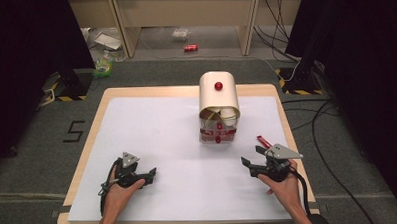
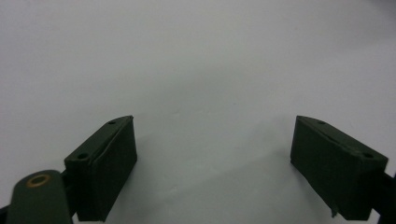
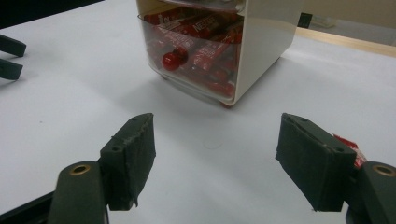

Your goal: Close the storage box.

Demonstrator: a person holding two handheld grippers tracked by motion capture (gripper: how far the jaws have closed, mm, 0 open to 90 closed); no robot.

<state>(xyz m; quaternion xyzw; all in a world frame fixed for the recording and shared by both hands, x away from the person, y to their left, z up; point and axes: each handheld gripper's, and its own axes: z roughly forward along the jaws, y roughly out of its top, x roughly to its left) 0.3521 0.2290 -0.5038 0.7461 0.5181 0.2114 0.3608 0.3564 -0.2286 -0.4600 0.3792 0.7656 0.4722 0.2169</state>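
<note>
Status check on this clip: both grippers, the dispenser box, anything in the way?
Left hand-held gripper open, on bare white sheet. Right hand-held gripper open, empty, facing dispenser box. Red packet lying beside the right one. Path to box clear.

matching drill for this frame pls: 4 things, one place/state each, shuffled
Things:
1. box
2. knob
3. loose sachet
4. left tongs

Places/states:
A. on the mat beside the right tongs
B. open, nothing between the jaws
C. cream, lid up, a clear drawer of red sachets at its base
D. red, on the raised lid

Pairs: 1-C, 2-D, 3-A, 4-B
</note>
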